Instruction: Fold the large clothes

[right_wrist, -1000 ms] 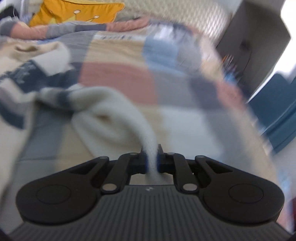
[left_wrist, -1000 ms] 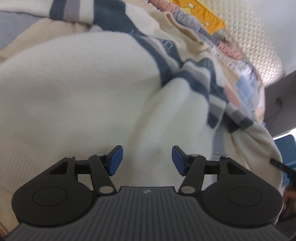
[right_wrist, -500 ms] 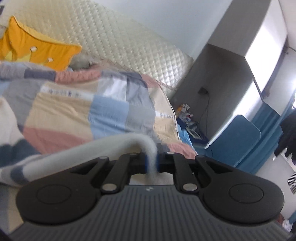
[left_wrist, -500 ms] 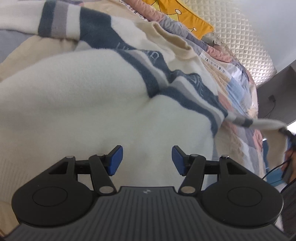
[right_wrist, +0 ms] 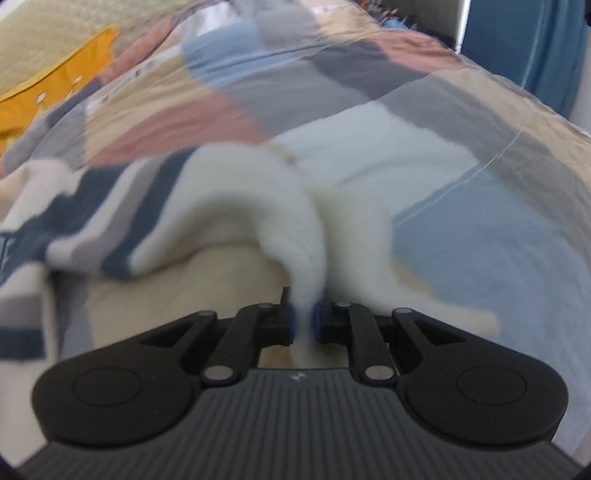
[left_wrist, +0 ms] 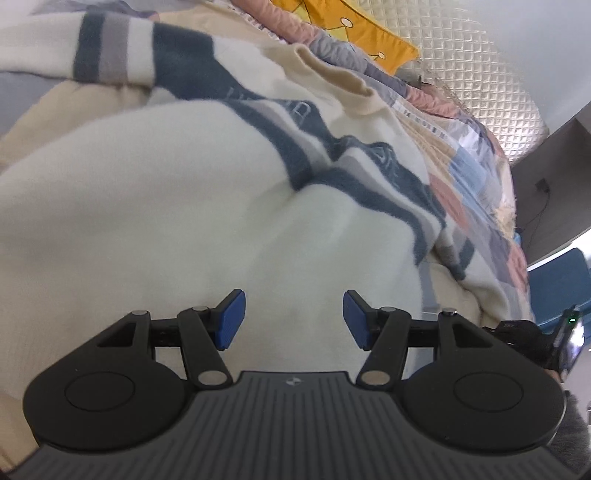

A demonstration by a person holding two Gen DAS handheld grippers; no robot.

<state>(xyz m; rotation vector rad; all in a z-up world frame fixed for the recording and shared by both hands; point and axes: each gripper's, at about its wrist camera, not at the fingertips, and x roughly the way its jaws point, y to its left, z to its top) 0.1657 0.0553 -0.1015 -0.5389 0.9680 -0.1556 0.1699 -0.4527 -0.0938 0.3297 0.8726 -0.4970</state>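
A cream sweater (left_wrist: 147,206) with navy and grey stripes lies spread over the bed and fills the left wrist view. Just above its plain body hovers my left gripper (left_wrist: 293,317), open, with nothing between its blue pads. In the right wrist view, the sweater's white sleeve (right_wrist: 280,206) runs from the striped part down into my right gripper (right_wrist: 304,321). Its jaws are opening, but the gap is still narrow and the sleeve cloth still fills it. The rest of the sleeve sags onto the quilt.
A patchwork quilt (right_wrist: 332,48) covers the bed under the sweater. A yellow cushion (left_wrist: 369,33) leans on the quilted headboard (left_wrist: 480,74) at the far end. A dark cabinet (left_wrist: 554,177) and a blue curtain (right_wrist: 524,48) stand beyond the bed's right side.
My right gripper has rolled and come down toward the bed with the sleeve, which now sags onto the quilt instead of stretching through the air. The left gripper has stayed in place.
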